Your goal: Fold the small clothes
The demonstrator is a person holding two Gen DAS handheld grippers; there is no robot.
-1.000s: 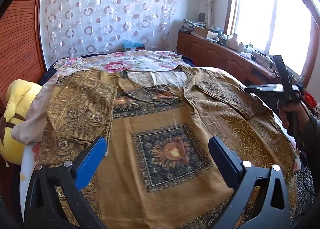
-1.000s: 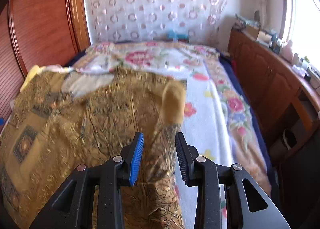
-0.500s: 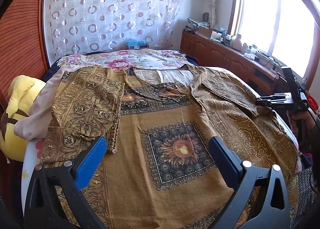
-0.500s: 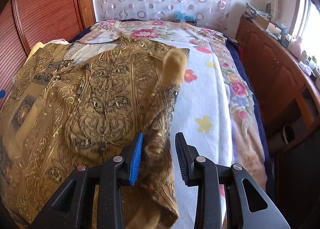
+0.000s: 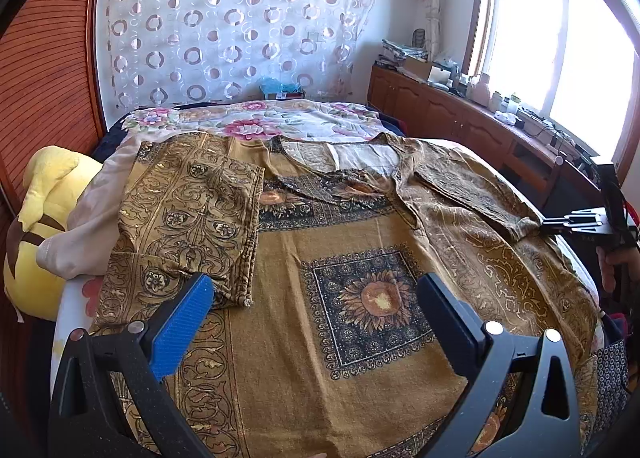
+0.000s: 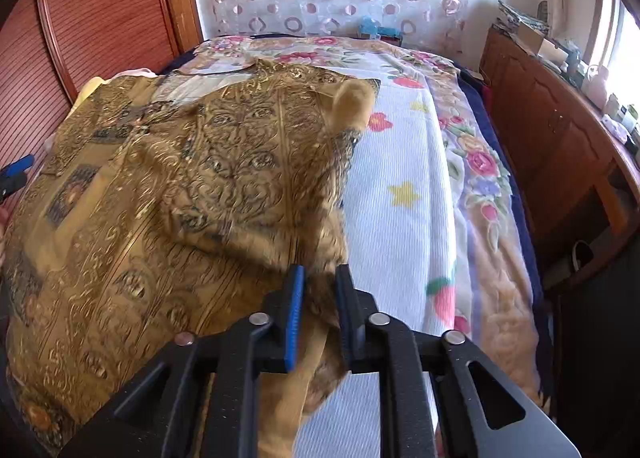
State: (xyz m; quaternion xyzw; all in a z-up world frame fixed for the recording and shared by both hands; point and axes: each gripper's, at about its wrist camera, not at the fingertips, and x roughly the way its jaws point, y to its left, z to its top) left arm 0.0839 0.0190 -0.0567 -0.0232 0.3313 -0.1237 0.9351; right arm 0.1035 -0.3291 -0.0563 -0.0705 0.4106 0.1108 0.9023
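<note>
right hand-held gripper (image 6: 318, 310) jaws just closed, pinching shirt (image 6: 168, 194) sleeve | left hand-held gripper (image 5: 312, 322) wide open, empty

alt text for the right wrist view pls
The right gripper, jaws just closed, pinches a sleeve of the gold patterned shirt spread on a bed. Wooden cabinets stand to the right.
</note>
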